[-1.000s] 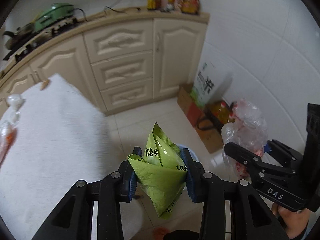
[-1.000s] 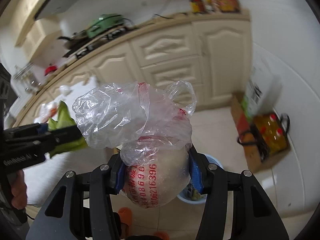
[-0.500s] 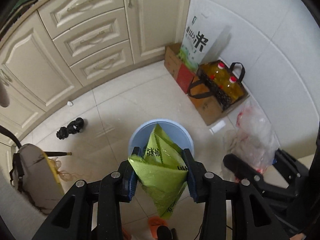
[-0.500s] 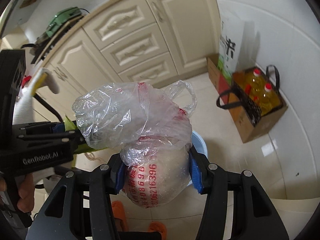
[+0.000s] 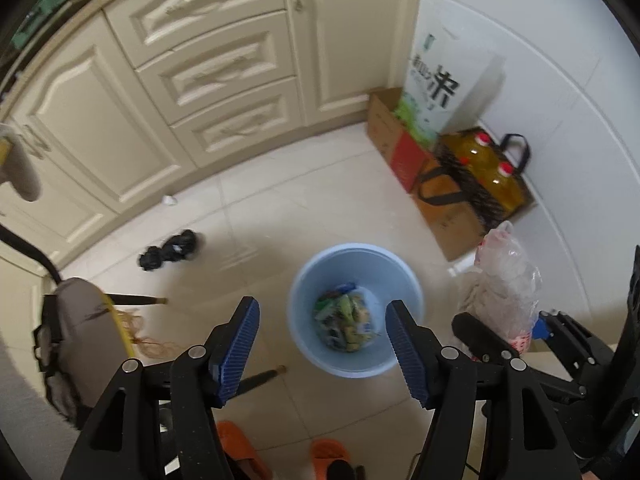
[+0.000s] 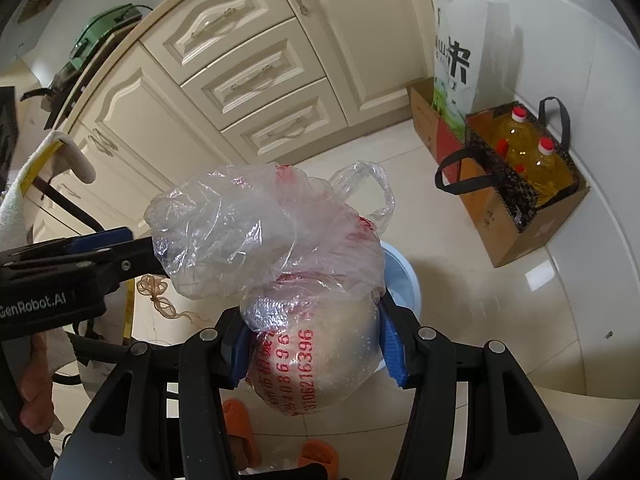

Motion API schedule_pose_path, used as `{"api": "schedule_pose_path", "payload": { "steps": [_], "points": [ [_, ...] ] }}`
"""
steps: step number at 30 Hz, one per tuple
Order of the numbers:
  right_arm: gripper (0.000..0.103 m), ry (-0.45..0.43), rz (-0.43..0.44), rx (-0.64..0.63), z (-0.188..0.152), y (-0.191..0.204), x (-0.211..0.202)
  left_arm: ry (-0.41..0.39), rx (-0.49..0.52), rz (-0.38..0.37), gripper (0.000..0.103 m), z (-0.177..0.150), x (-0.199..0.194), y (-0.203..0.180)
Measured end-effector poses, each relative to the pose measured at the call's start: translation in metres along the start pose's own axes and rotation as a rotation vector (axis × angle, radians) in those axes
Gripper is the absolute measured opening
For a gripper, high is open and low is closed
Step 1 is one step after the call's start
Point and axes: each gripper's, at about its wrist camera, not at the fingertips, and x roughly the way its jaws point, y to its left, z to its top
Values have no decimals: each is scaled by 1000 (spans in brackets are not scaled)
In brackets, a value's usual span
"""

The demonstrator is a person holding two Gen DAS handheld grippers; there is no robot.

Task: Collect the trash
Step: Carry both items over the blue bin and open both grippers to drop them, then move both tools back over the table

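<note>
Left gripper (image 5: 322, 344), fingers spread wide and empty, poised directly above the blue bin (image 5: 404, 276) on the tiled floor (image 5: 256, 224); wrappers and other trash (image 5: 346, 318) lie in the bin's bottom. Right gripper (image 6: 314, 350) pinches a clear plastic bag (image 6: 280, 236) with red print — its knotted bulk sits between the blue pads (image 6: 390, 346), its loose top billowing above, the bag held just beside the bin's rim. Cream cabinets (image 5: 208, 64) behind — a carton with oil bottles (image 5: 488, 172) against the wall

Crinkled clear plastic bag (image 6: 276, 240), smooth plastic bucket (image 5: 306, 344), glossy tiled floor (image 5: 280, 216).
</note>
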Motion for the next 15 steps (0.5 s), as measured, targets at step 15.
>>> {"api": "schedule_pose_path", "payload": {
  "steps": [15],
  "points": [
    [85, -98, -24, -55, 20, 48, -36, -142, -46, -33, 67, -36, -88, 7]
  ]
}}
